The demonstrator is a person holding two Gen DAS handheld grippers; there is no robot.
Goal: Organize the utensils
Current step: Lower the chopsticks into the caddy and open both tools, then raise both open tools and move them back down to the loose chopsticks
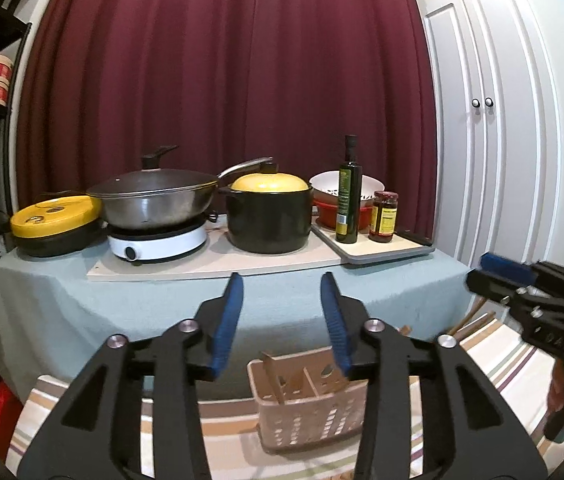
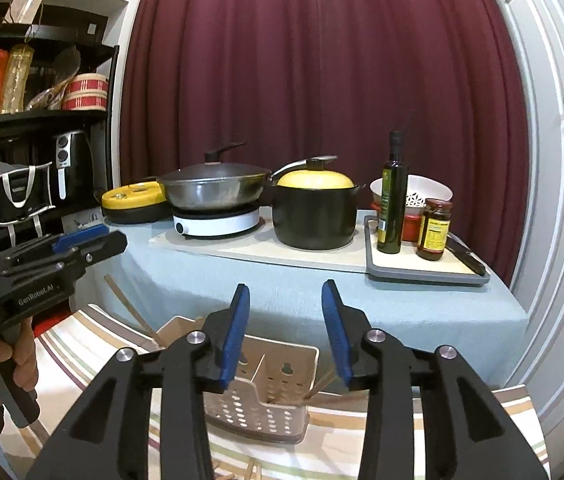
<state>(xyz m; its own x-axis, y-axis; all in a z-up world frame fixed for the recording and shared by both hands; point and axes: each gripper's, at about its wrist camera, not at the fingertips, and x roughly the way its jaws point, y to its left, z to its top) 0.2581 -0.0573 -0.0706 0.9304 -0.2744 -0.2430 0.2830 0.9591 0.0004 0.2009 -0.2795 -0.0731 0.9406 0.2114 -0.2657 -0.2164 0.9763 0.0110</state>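
Both my grippers, left [image 1: 282, 316] and right [image 2: 285, 320], hung wide open, jaws empty, above the caddy [image 1: 308, 404] low in frame. Probably just starting; next I'd grab loose chopsticks [image 2: 130, 312].

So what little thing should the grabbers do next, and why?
Probably lower the right gripper toward the loose wooden sticks lying beside the pinkish perforated plastic utensil caddy on the striped cloth. Both it and the left gripper are open, holding nothing, above the caddy, so picking something up seems first.
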